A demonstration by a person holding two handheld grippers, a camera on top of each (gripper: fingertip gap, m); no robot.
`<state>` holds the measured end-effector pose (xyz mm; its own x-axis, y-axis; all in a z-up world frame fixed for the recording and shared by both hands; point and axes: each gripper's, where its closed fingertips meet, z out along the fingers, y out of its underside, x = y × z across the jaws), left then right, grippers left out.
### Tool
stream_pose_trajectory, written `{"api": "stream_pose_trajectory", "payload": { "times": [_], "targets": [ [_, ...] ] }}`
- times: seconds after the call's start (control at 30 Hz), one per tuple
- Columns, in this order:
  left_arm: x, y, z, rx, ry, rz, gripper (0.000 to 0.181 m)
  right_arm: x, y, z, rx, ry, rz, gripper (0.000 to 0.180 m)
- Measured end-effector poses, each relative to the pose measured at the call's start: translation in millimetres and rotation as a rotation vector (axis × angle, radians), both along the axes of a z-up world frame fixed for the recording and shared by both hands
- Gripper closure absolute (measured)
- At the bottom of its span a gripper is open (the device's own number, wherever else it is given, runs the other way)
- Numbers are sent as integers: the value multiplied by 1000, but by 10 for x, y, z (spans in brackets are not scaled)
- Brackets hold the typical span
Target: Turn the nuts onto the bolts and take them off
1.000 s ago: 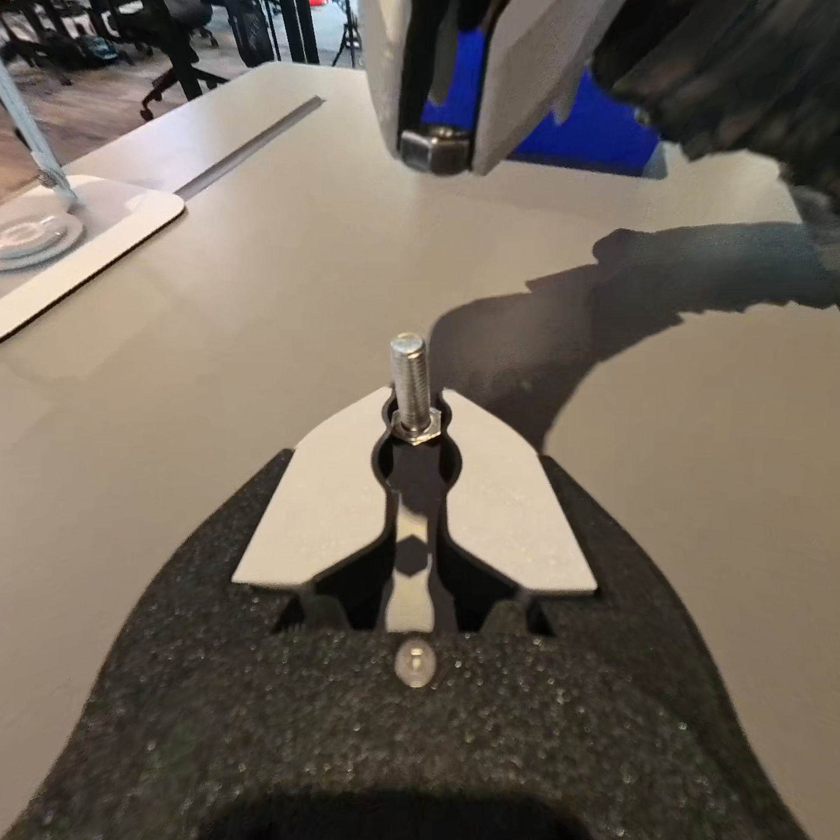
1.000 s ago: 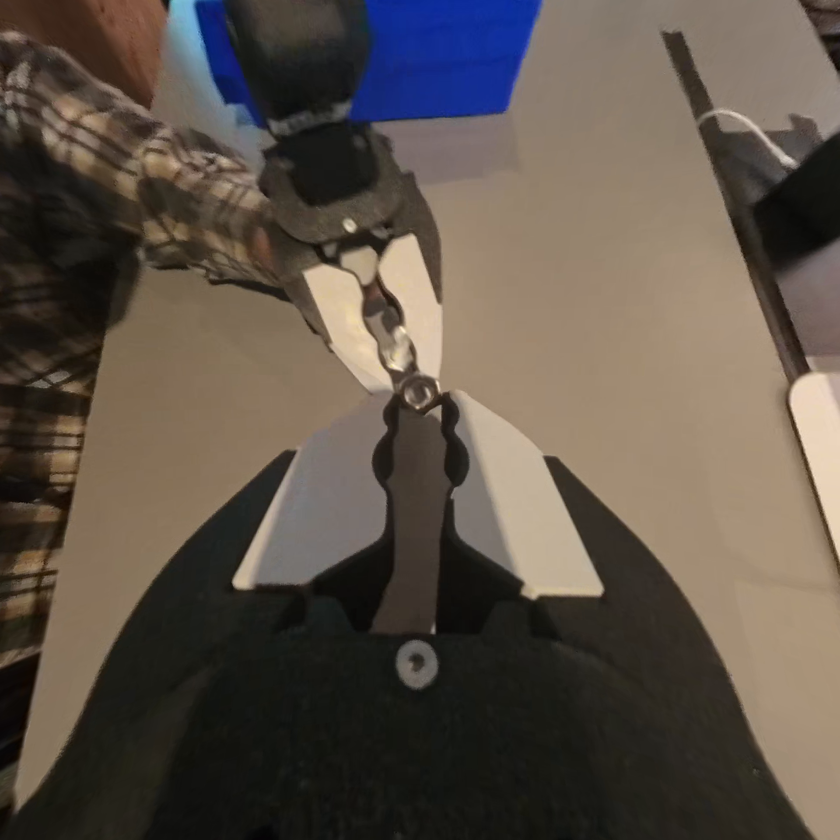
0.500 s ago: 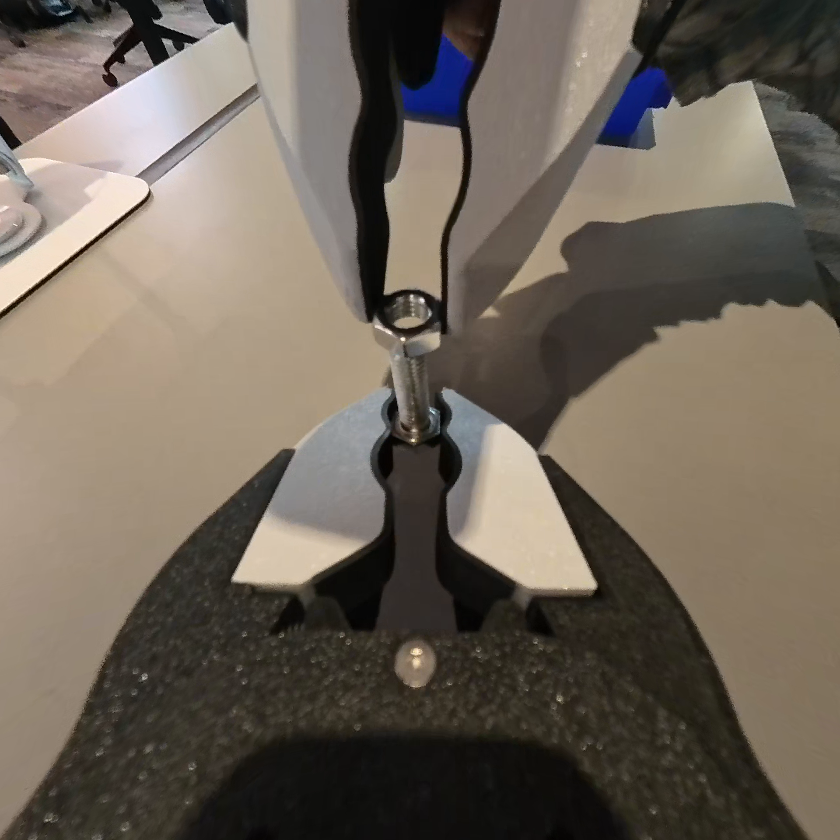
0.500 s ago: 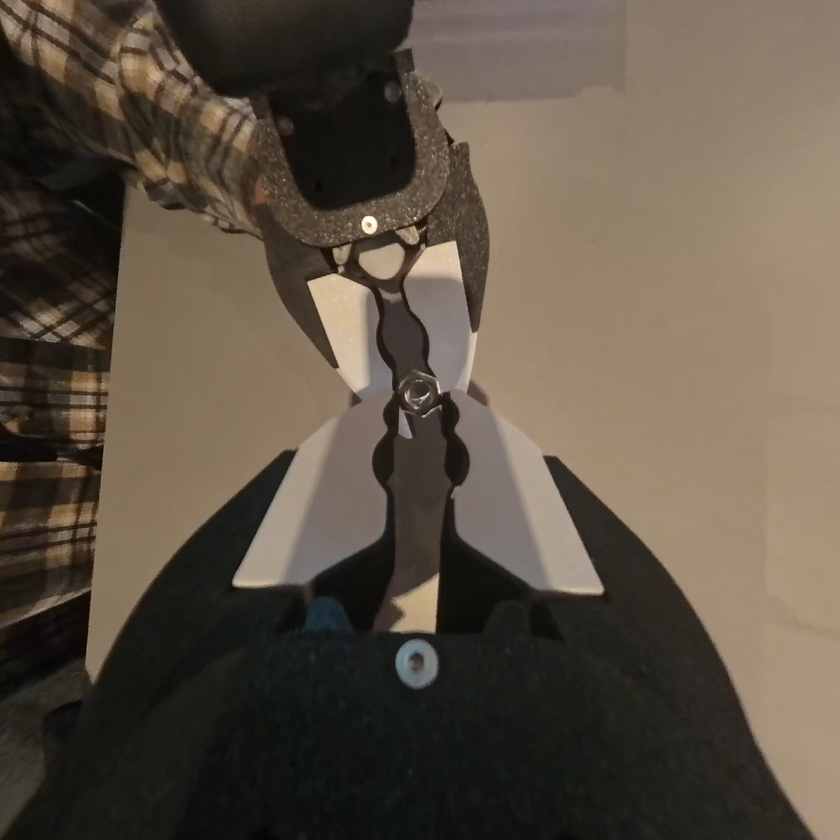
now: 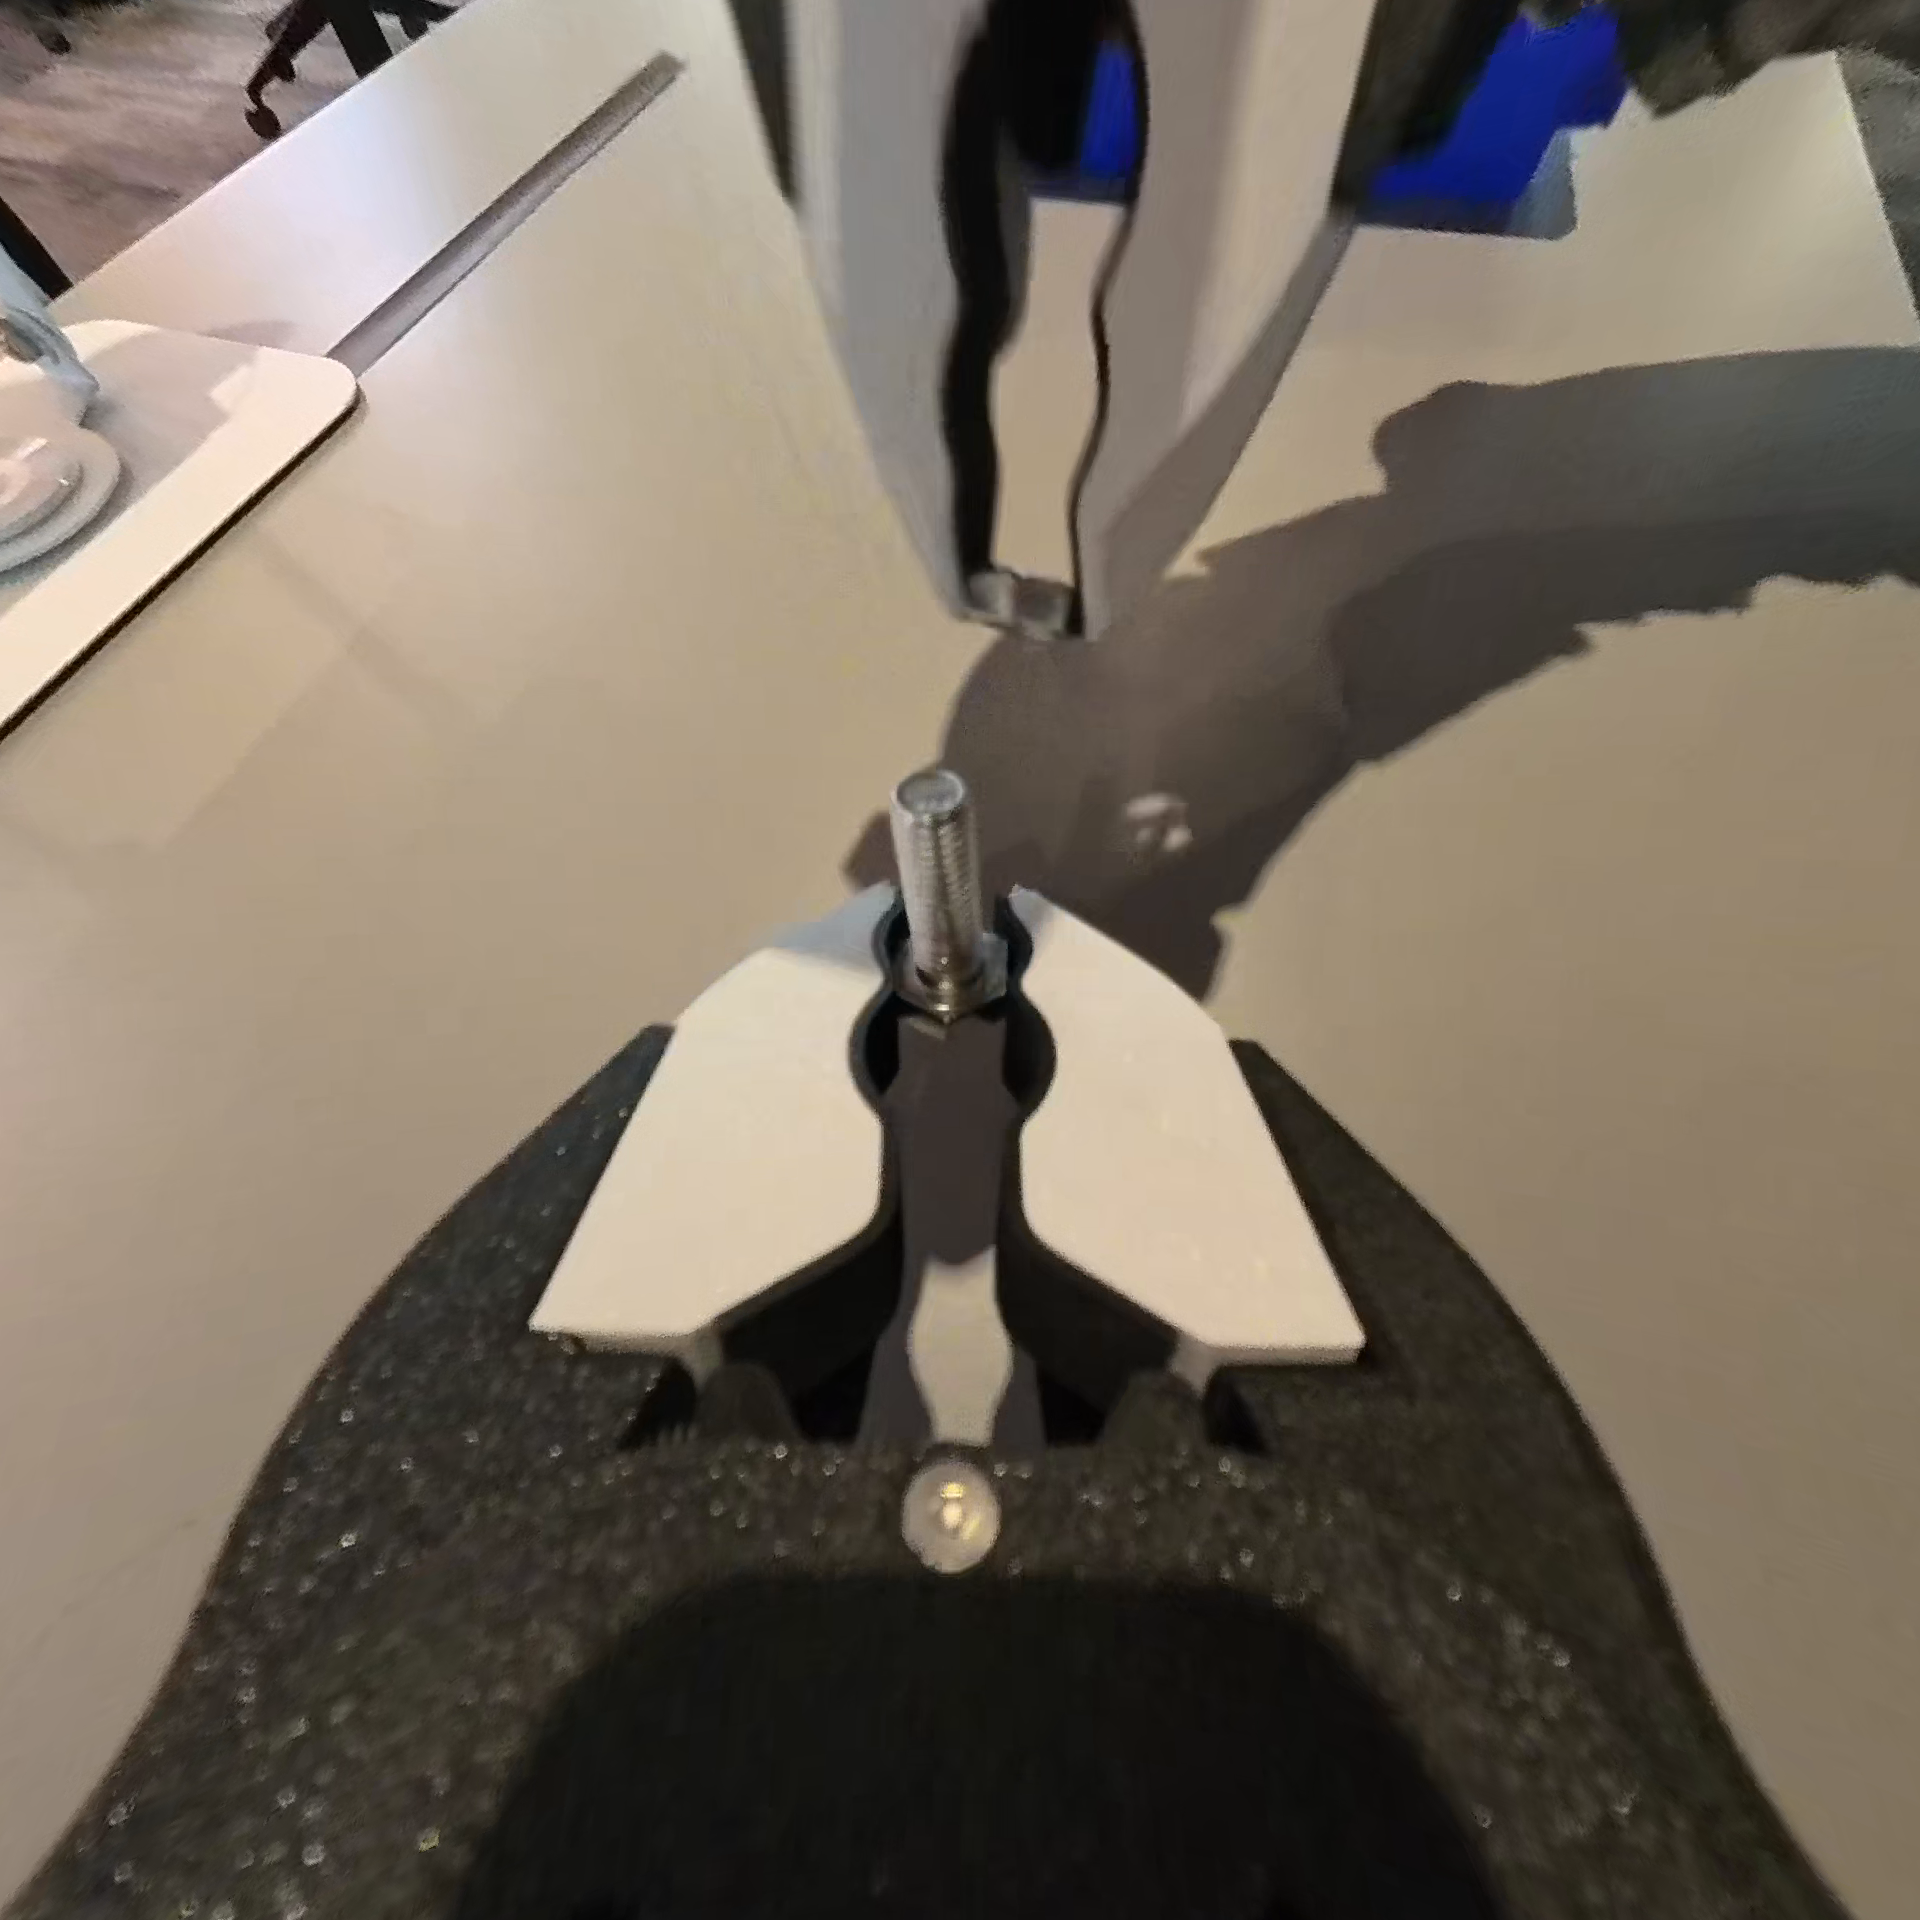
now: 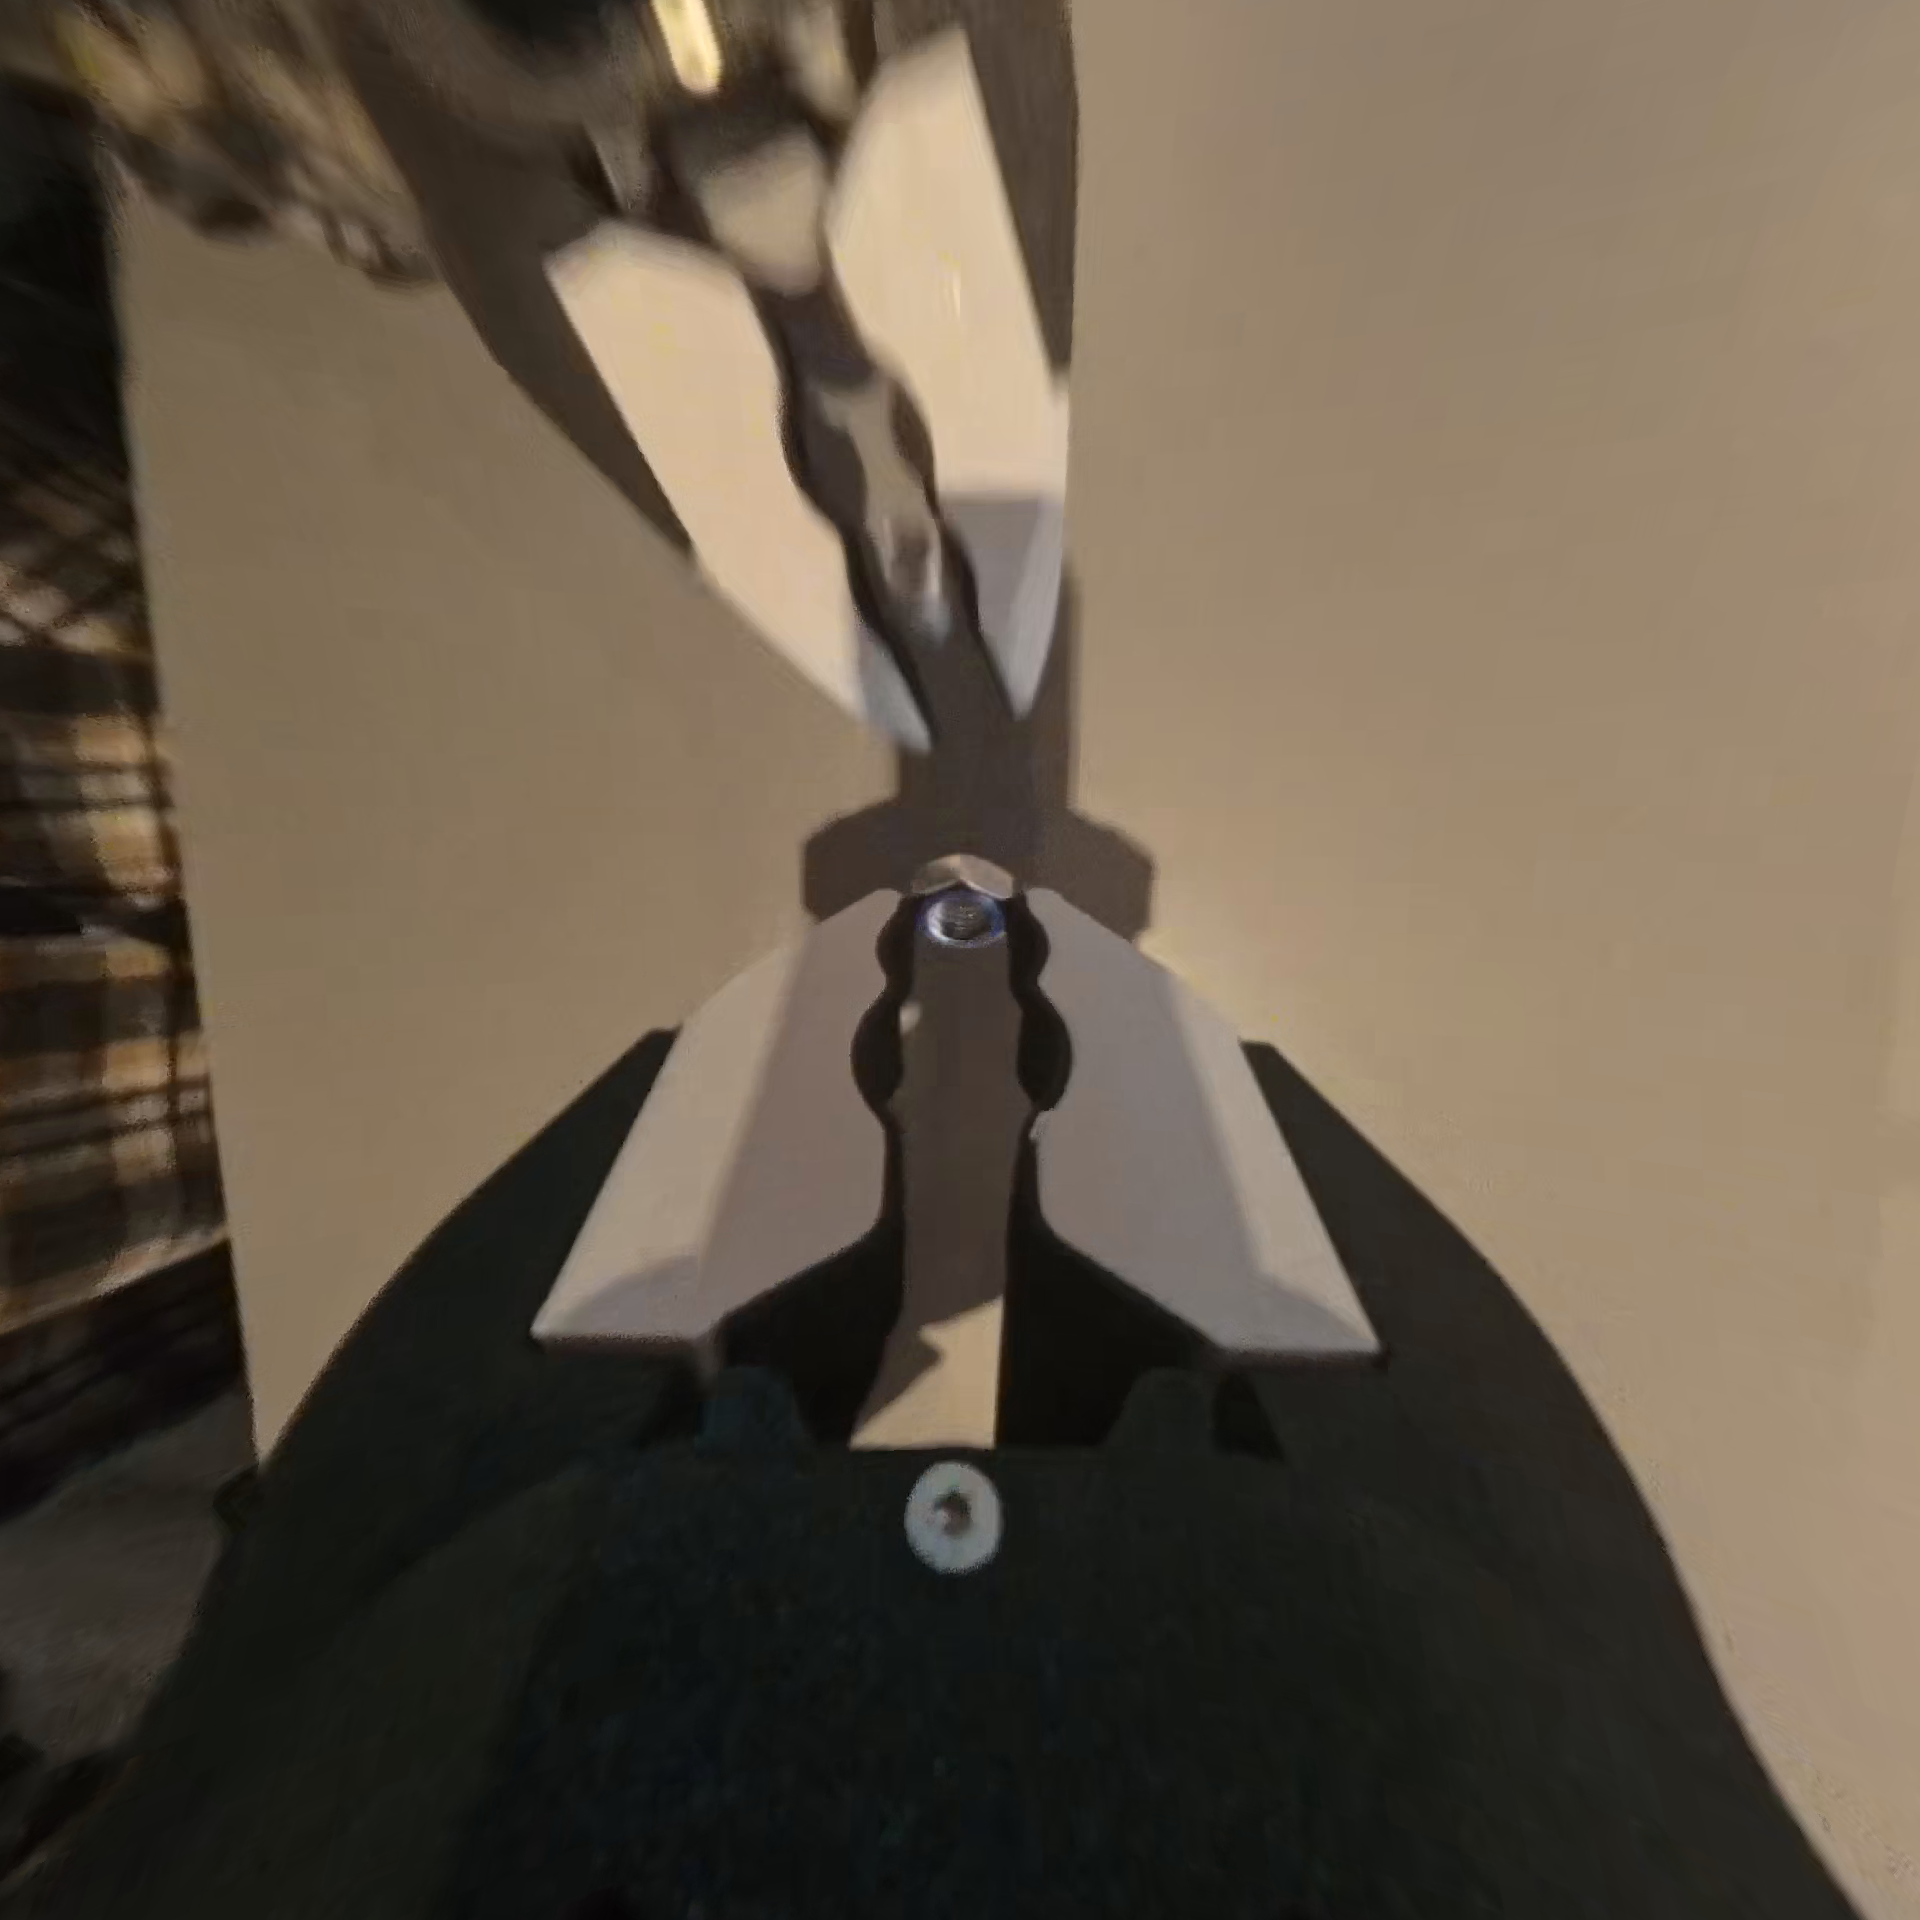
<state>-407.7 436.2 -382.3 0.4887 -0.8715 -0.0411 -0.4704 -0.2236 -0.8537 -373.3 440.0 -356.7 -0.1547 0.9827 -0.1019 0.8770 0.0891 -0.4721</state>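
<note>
1. White board (image 5: 187,488), far left of the left wrist view: a flat, round-cornered slab lying on the beige table (image 5: 520,831), with a pale round dish (image 5: 42,499) on it at the frame edge.
2. Groove (image 5: 509,197): a dark strip running across the table top beyond the board.
3. Left gripper (image 5: 948,951), centre of the left wrist view: jaws closed on the hexagonal head of the bolt (image 5: 932,873). The threaded shank stands up from between the white fingertips, its end bare, with no nut on it.
4. Right gripper (image 5: 1018,608), above and beyond the bolt in the same view: its white fingers (image 5: 883,364) point down, pinching the steel nut (image 5: 1013,597) at their tips. The nut hangs clear of the bolt end, apart from it, over the grippers' shadow on the table.
5. Blue bin (image 5: 1496,125), upper right: partly hidden behind the right gripper.
6. Plaid sleeve (image 6: 83,831), left edge of the right wrist view: blurred.
7. Right wrist view, centre: the right gripper (image 6: 961,914) clamps the nut (image 6: 961,916) between its tips, the threaded hole facing the camera.
8. Beyond it, the left gripper (image 6: 914,665) appears blurred, tilted toward the nut; the bolt (image 6: 914,561) shows only as a bright smear between its fingers.
</note>
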Motion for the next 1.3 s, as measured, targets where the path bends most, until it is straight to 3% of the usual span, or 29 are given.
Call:
{"api": "stream_pose_trajectory", "payload": {
  "times": [0.2,0.63,0.73,0.87,0.93,1.2,1.3],
  "targets": [
    [20,16,121,21,-109,-5,166,555,4,-742,9,-222,-60,163],
    [57,-13,287,38,-265,-38,166,576,29,-828,87,-136,-49,159],
    [66,-18,284,37,-266,-40,166,473,91,-601,68,21,-114,148],
    [99,-38,274,27,-275,-52,166,-29,-52,311,-92,581,-147,156],
    [117,-50,258,21,-274,-58,166,-215,-142,579,-112,746,-131,156],
    [155,-83,237,11,-262,-74,166,-596,-240,431,-77,718,-74,154],
    [174,-104,235,8,-261,-84,166,-615,-271,389,-72,708,-52,171]
  ]
}}
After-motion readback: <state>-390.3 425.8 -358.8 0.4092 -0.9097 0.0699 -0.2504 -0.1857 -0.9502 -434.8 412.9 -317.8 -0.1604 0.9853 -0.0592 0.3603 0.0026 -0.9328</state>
